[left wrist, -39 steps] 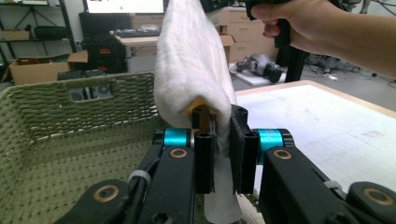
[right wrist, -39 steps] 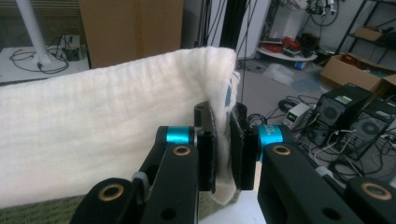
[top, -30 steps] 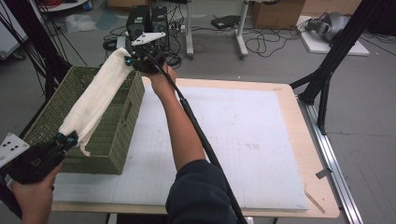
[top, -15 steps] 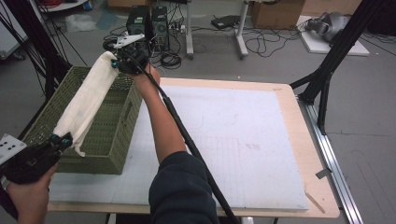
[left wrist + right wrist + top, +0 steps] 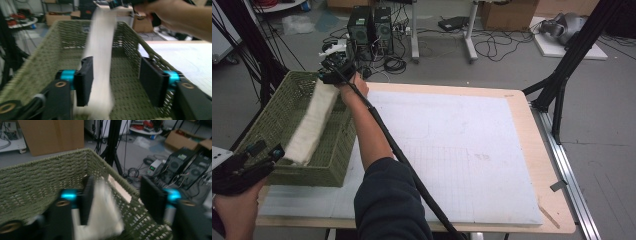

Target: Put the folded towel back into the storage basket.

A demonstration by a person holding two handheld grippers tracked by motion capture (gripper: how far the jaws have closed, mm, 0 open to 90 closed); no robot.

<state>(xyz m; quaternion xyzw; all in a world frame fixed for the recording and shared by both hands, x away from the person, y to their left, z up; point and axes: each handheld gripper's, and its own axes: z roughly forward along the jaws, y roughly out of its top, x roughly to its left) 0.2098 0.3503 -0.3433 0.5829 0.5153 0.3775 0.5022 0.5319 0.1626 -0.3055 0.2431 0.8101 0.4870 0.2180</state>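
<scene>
Towel [image 5: 312,124] first: the long white cloth is stretched along the green woven basket [image 5: 262,130] at the far left of the table [image 5: 532,130], running from the basket's near end up to its far end. I read the work as laying this cloth into the basket, and I'd call it nearly done.

My left gripper [image 5: 122,80] sits at the near end, jaws standing wide apart; the cloth hangs against the left jaw but nothing pinches it. My right gripper [image 5: 116,197] is over the far corner, jaws likewise spread, with the cloth bunched beside the left one, loose as far as I can judge through the blur.

From the high view the left gripper [image 5: 259,157] and right gripper [image 5: 334,70] bracket the cloth end to end.

What's left, I reckon: the cloth settling flat on the basket floor, and both hands backing clear of the rim.
</scene>
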